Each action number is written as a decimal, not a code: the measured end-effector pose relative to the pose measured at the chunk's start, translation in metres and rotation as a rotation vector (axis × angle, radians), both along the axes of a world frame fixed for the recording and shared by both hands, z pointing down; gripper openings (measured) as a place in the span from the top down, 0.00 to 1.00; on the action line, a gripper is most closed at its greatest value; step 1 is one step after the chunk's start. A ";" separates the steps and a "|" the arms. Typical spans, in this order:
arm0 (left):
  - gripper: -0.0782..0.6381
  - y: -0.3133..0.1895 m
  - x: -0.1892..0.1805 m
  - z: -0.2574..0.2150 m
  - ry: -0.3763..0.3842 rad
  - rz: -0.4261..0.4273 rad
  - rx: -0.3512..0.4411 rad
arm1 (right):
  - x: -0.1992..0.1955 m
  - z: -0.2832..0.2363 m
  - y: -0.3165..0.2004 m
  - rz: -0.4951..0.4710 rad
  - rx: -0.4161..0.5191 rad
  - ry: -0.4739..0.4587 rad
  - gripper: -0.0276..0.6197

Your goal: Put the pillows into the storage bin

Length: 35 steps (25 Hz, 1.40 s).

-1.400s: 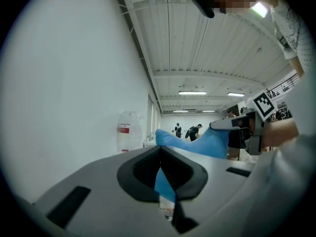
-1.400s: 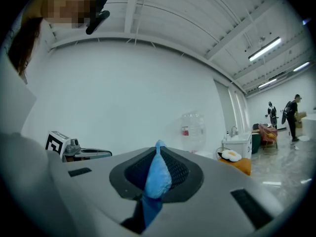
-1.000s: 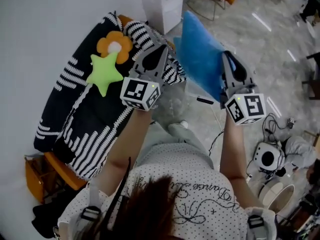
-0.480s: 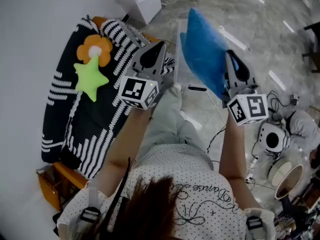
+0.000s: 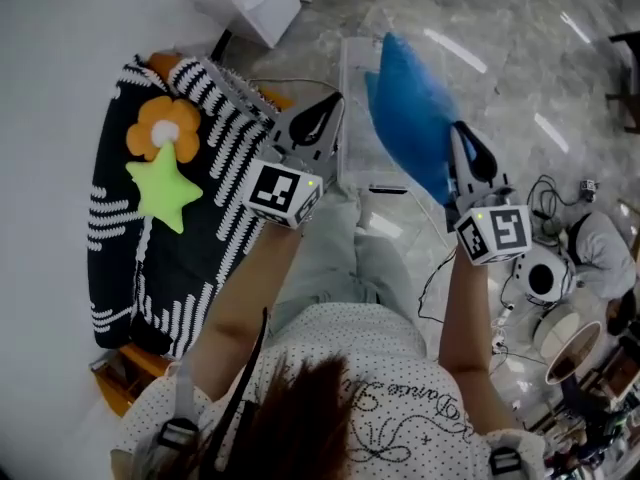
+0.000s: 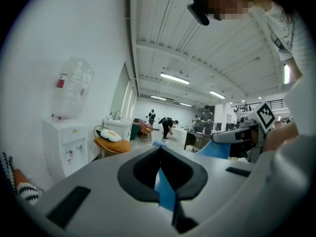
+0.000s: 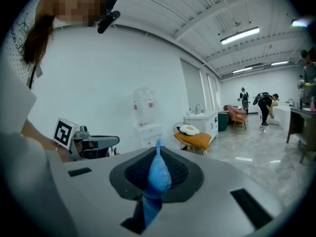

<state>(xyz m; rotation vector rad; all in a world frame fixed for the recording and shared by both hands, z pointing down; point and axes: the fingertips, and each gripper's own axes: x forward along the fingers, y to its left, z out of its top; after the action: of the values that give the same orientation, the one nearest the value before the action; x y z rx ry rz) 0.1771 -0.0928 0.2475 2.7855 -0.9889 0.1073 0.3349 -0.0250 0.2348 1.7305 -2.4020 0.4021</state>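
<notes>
Left tongs [image 5: 336, 98] and right tongs [image 5: 455, 130] pinch the blue pillow [image 5: 410, 108] over the clear bin [image 5: 347, 118]; star pillow [image 5: 160, 193] lies apart.

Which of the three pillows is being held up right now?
The plain blue pillow, pinched in both sets of jaws above the floor; the lime-green star pillow and orange flower pillow lie untouched on the black-and-white striped blanket.

1. The pillow [image 5: 410, 118] spans between the left gripper [image 5: 330, 108], at its left edge, and the right gripper [image 5: 458, 133], at its right edge.
2. The storage bin [image 5: 352, 63] lies behind the pillow in the head view.
3. The star cushion [image 5: 160, 194] and the flower cushion [image 5: 165, 120] lie touching on the blanket [image 5: 120, 258], left of the bin.
</notes>
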 end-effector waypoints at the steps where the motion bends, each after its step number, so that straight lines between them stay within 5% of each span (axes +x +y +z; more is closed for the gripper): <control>1: 0.89 -0.009 0.003 0.009 -0.003 0.010 -0.010 | 0.003 0.012 -0.008 0.010 -0.019 -0.002 0.90; 7: 0.89 -0.047 0.019 0.060 -0.034 0.022 -0.072 | 0.025 0.085 -0.042 0.005 -0.130 0.018 0.91; 14: 0.89 -0.045 0.041 0.141 -0.069 -0.012 -0.138 | 0.037 0.195 -0.058 -0.128 -0.236 0.028 0.91; 28: 0.89 -0.021 0.043 0.343 -0.111 -0.151 -0.277 | 0.011 0.450 -0.012 -0.543 -0.414 0.175 0.91; 35: 0.89 0.010 0.036 0.404 -0.124 -0.192 -0.350 | -0.007 0.558 0.041 -0.825 -0.470 0.400 0.91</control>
<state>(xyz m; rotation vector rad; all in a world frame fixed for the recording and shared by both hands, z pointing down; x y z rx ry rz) 0.2131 -0.0832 0.6519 2.3800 -1.1364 0.3899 0.3279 0.0160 0.7929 0.4917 -2.2247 0.3947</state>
